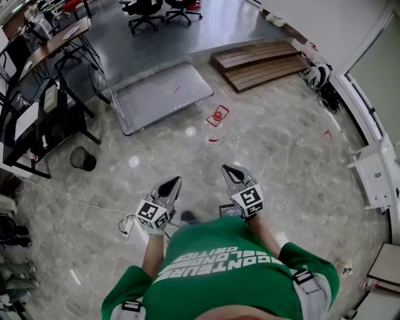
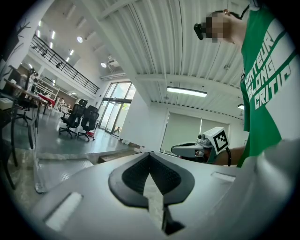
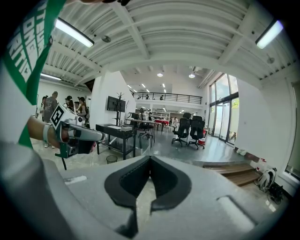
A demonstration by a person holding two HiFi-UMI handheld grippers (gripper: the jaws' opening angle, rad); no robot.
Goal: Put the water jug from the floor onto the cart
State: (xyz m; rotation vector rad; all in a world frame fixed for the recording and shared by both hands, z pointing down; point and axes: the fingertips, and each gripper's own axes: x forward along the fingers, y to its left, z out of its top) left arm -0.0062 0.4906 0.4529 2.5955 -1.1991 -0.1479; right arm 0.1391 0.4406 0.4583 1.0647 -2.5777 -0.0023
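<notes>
In the head view the clear water jug (image 1: 215, 128) with a red cap stands on the marble floor, well ahead of both grippers. Just behind it to the left is the flat grey cart (image 1: 161, 94), its deck bare and its handle at the left end. My left gripper (image 1: 173, 182) and right gripper (image 1: 230, 170) are held side by side in front of my body, both pointing toward the jug and far short of it. Each is shut with nothing between its jaws, as the left gripper view (image 2: 150, 157) and the right gripper view (image 3: 150, 159) show. Neither gripper view shows the jug.
A stepped wooden platform (image 1: 262, 62) lies at the back right with a bag (image 1: 319, 78) beside it. Desks (image 1: 37, 94) and a black waste bin (image 1: 82, 159) line the left. Office chairs (image 1: 147, 12) stand far back. A white cable (image 1: 75, 201) trails across the floor.
</notes>
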